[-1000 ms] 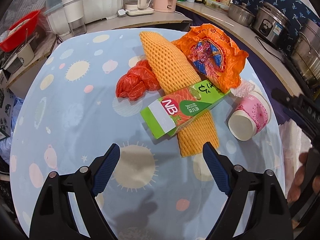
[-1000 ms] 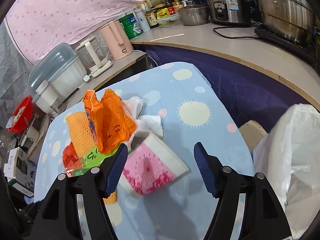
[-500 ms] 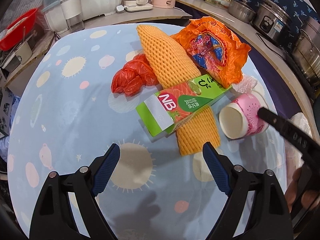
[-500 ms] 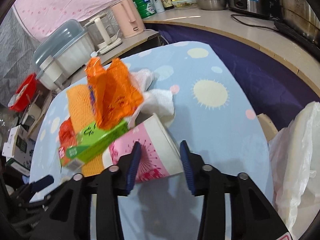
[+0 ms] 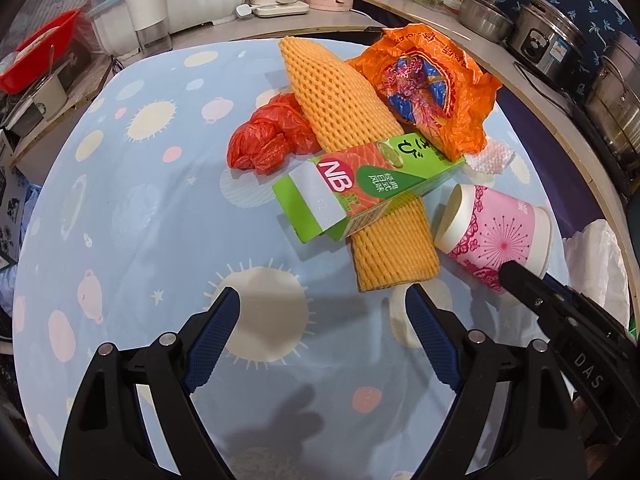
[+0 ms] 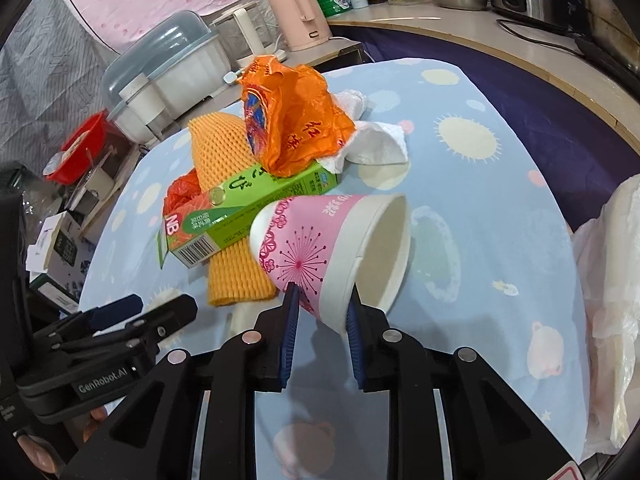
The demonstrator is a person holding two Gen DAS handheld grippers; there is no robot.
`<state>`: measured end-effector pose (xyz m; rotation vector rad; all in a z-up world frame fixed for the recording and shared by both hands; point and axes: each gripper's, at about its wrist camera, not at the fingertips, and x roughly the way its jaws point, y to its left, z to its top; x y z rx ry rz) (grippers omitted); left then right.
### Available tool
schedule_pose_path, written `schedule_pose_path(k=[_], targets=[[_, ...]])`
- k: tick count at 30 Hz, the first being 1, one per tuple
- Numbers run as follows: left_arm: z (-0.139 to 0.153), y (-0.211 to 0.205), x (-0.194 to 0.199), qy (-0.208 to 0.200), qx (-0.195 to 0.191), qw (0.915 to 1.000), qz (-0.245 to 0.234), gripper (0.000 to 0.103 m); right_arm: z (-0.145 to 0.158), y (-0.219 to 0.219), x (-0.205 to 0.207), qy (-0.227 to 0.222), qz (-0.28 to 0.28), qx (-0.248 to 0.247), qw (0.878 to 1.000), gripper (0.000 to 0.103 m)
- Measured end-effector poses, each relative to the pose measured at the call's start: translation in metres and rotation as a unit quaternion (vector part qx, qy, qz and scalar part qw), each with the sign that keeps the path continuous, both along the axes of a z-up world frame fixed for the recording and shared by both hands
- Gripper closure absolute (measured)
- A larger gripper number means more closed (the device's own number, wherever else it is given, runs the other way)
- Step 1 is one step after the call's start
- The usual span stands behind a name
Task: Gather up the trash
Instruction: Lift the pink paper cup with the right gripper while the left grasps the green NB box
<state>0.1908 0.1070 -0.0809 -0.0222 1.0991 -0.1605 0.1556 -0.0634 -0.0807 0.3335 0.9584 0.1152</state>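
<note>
A pile of trash lies on the blue patterned table (image 5: 140,216): a green NB carton (image 5: 360,188), a yellow foam net (image 5: 352,128), a red plastic bag (image 5: 268,140), an orange wrapper (image 5: 432,84) and white tissue (image 5: 488,156). My right gripper (image 6: 322,300) is shut on the rim end of a pink paper cup (image 6: 320,240), which lies on its side beside the carton (image 6: 244,208). The cup also shows in the left wrist view (image 5: 496,236). My left gripper (image 5: 322,320) is open and empty, just short of the pile.
A white plastic bag (image 6: 612,280) hangs off the table's right edge. A counter behind holds a pink kettle (image 6: 300,16), bottles, steel pots (image 5: 548,40) and a dish rack (image 6: 168,64). A red basin (image 5: 36,48) stands at the left.
My right gripper has moved in over the pink cup and closed on its rim end. My left gripper has edged slightly closer to the pile and stayed open.
</note>
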Motion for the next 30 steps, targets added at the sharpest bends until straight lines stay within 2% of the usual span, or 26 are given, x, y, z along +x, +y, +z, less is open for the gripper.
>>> schedule_pose_path(k=[2,5,9,12,17,21,23,27,30], targets=[[0.001,0.004,0.002,-0.002,-0.001,1.0,0.002,0.022,0.004,0.001,-0.001,-0.006,0.002,-0.001,1.0,0.099],[0.003,0.01,0.008,-0.007,-0.003,1.0,0.002,0.022,0.011,0.001,-0.006,-0.018,-0.004,-0.005,1.0,0.099],[0.006,0.013,0.02,-0.02,-0.006,0.9997,-0.01,0.016,0.02,-0.006,-0.013,-0.026,-0.019,0.0,0.999,0.099],[0.008,0.009,0.03,-0.033,-0.011,0.9986,-0.04,0.015,0.023,-0.012,-0.016,-0.027,-0.029,0.005,0.999,0.099],[0.006,-0.007,0.042,-0.062,0.006,0.993,-0.101,0.015,0.027,-0.02,-0.018,-0.026,-0.042,0.011,0.999,0.099],[0.001,-0.018,0.047,-0.075,0.002,0.9888,-0.129,0.016,0.027,-0.024,-0.02,-0.025,-0.049,0.011,0.998,0.099],[0.001,-0.025,0.045,-0.076,-0.002,0.9875,-0.138,0.02,0.028,-0.026,-0.022,-0.025,-0.053,0.012,0.998,0.099],[0.002,-0.04,0.037,-0.076,-0.007,0.9846,-0.157,0.044,0.029,-0.032,-0.026,-0.024,-0.063,0.011,0.998,0.099],[0.003,-0.048,0.029,-0.071,-0.018,0.9847,-0.158,0.046,0.029,-0.036,-0.029,-0.023,-0.07,0.012,0.997,0.099]])
